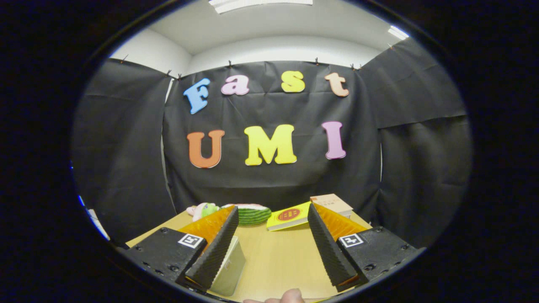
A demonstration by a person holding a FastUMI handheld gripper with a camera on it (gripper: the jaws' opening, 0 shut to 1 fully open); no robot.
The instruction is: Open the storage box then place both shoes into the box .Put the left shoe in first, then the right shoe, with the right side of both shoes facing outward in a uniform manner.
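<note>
The claw (271, 240) is held level above the wooden surface (278, 261), spread wide with nothing gripped between its fingers. A pale, translucent-looking box corner (229, 267) can be made out just beside the left finger, low down and mostly hidden, so it's probably the storage box, though whether its lid is open or closed can't be told. No shoes are spotted from here. Beyond the fingers, a green striped plush (252, 213), a yellow book (288, 216) and a tan book (332, 203) are lined up along the far side. A fingertip (292, 296) is caught right at the near side. The step in hand can't really be pinned down; the box would have to be brought properly into view before anything is judged.
</note>
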